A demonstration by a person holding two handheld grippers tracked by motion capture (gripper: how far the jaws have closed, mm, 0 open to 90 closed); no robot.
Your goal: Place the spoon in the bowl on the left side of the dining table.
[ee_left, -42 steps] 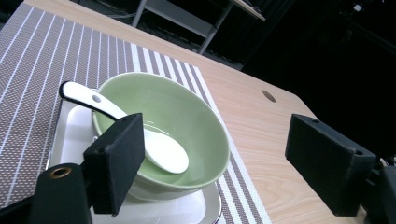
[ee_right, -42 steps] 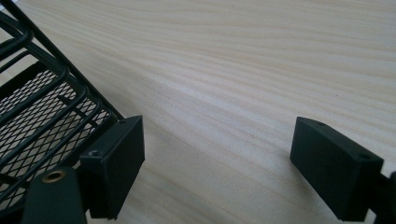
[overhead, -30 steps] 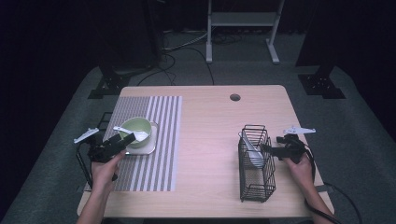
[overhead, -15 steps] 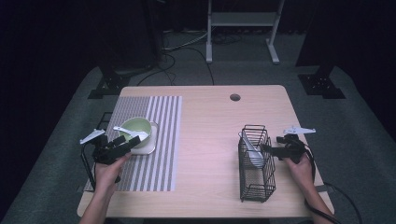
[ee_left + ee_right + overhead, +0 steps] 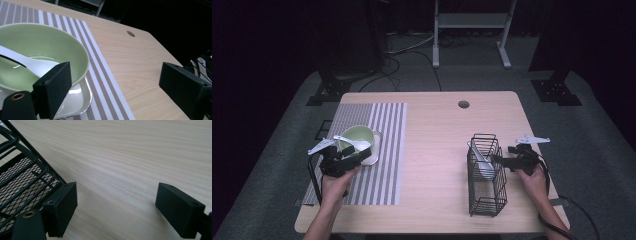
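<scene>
High view: left gripper, jaws wide apart, is hovering beside a green bowl and risking knocking its spoon.

Pale green, white, black and stripes
The bowl was pale green, its spoon white, the placemat brown-and-white striped, the wire basket black.

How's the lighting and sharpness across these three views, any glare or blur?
High view: the table is lit while the surrounding room is very dark. Left gripper view: bright glare spots sit inside the green bowl, and the near jaws of the left hand-held gripper look soft. Right gripper view: even light on the wood, with the wire basket slightly blurred at the edge.
</scene>
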